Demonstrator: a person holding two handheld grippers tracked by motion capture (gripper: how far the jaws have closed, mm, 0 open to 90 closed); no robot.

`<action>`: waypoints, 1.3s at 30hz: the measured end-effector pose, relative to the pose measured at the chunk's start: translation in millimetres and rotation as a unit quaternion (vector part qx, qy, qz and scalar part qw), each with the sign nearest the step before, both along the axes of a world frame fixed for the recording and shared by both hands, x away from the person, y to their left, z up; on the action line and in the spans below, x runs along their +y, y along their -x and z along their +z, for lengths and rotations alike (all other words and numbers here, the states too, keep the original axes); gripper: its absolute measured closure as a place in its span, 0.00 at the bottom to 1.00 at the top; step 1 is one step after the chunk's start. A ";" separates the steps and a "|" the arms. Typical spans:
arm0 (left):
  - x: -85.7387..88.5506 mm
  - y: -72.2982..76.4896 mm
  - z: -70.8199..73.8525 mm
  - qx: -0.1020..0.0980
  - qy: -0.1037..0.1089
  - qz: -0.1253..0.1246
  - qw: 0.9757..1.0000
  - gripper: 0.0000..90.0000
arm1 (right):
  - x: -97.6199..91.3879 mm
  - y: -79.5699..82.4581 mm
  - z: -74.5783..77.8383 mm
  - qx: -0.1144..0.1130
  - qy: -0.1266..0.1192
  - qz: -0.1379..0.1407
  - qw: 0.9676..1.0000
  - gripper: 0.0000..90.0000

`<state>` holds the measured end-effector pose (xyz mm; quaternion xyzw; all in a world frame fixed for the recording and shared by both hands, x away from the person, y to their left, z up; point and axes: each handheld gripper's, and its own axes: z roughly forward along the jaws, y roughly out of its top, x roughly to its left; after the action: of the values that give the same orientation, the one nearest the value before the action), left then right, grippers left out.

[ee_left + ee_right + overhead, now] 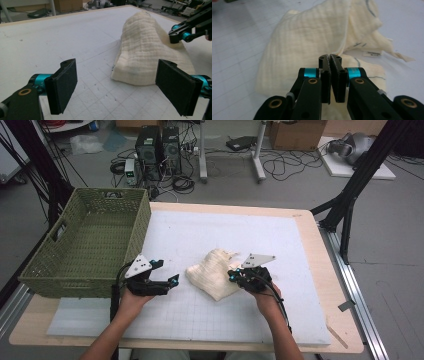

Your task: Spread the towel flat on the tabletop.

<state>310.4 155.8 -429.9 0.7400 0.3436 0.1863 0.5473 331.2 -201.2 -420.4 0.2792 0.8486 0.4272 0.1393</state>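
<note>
whether the right gripper [331,75] pinches cloth [312,40] between its closed pads can't be told in the right gripper view, the seam too tight to read. the cloth's near edge slips under the jaws and off the bottom there. a small label [372,53] beside the folds is too blurred to read. in the left gripper view the left gripper [120,85] has both arms cut by the frame's bottom. in the high view the green basket [60,270] hides its own near floor behind its wall.

A cloth [214,274] is lying mid-worktop [310,320] on a mat [280,250]; a basket [85,242] is sitting at its left, hanging over the edge.
</note>
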 end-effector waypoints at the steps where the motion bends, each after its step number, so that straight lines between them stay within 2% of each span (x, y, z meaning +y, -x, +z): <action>1: -0.6 0.2 -0.1 0.001 -0.001 0.000 1.000 0.20 | 0.8 4.0 0.7 0.000 -0.001 0.006 1.000 0.97; 6: -1.0 0.5 0.2 0.000 -0.001 0.001 1.000 0.21 | 3.6 27.0 1.6 -0.008 -0.006 0.052 0.999 0.97; 10: 0.0 0.5 0.7 0.000 -0.003 0.004 1.000 0.21 | 4.9 43.8 -6.7 0.005 0.005 0.079 0.997 0.97; 15: -0.4 1.3 1.6 0.000 -0.004 0.006 1.000 0.21 | 1.9 58.7 -18.3 0.027 0.014 0.093 0.995 0.95; 17: -0.6 1.2 1.4 0.000 -0.005 0.007 1.000 0.21 | -1.5 61.8 -21.0 0.037 0.014 0.091 0.995 0.89; 18: -0.6 1.2 1.3 0.000 -0.005 0.006 1.000 0.21 | -3.6 62.9 -20.8 0.035 0.010 0.090 0.995 0.84; 20: -0.8 1.0 1.3 0.000 -0.006 0.005 1.000 0.21 | -9.4 63.8 -16.4 0.030 -0.002 0.081 0.996 0.78; 22: -0.7 0.5 1.5 0.000 -0.007 0.005 1.000 0.21 | -22.2 62.1 -6.7 0.012 -0.035 0.056 0.998 0.76; 25: -0.5 0.0 1.6 0.000 -0.006 0.008 1.000 0.21 | -41.4 56.0 3.5 -0.008 -0.063 0.005 0.998 0.70; 28: -0.9 -0.3 1.4 0.000 -0.008 0.008 1.000 0.21 | -56.4 43.3 4.8 -0.016 -0.079 -0.064 0.995 0.66; 30: -1.3 -0.4 1.7 0.001 -0.008 0.007 1.000 0.21 | -60.6 32.7 0.6 -0.009 -0.071 -0.104 0.992 0.65; 31: -1.7 -0.4 1.8 0.000 -0.008 0.007 1.000 0.21 | -59.8 28.1 -2.8 0.000 -0.056 -0.120 0.991 0.63; 33: -2.0 -0.9 2.1 0.001 -0.008 0.007 1.000 0.21 | -54.7 18.0 -12.5 0.015 -0.025 -0.130 0.991 0.57; 35: -2.1 -1.6 2.3 0.001 -0.009 0.007 1.000 0.21 | -47.1 11.6 -21.9 0.034 -0.014 -0.131 0.991 0.54; 37: -2.2 -2.3 2.5 0.002 -0.009 0.008 1.000 0.21 | -41.1 8.2 -29.4 0.048 -0.003 -0.126 0.991 0.57; 38: -2.4 -3.0 2.9 0.003 -0.009 0.008 1.000 0.21 | -39.3 9.0 -30.1 0.041 0.006 -0.127 0.991 0.67; 39: -2.5 -3.4 3.3 0.003 -0.009 0.008 1.000 0.22 | -40.0 10.1 -28.5 0.043 0.004 -0.113 0.993 0.90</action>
<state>313.9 153.3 -426.6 0.7422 0.3496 0.1920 0.5385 321.1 -241.2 -448.9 0.3907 0.8186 0.3930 0.1509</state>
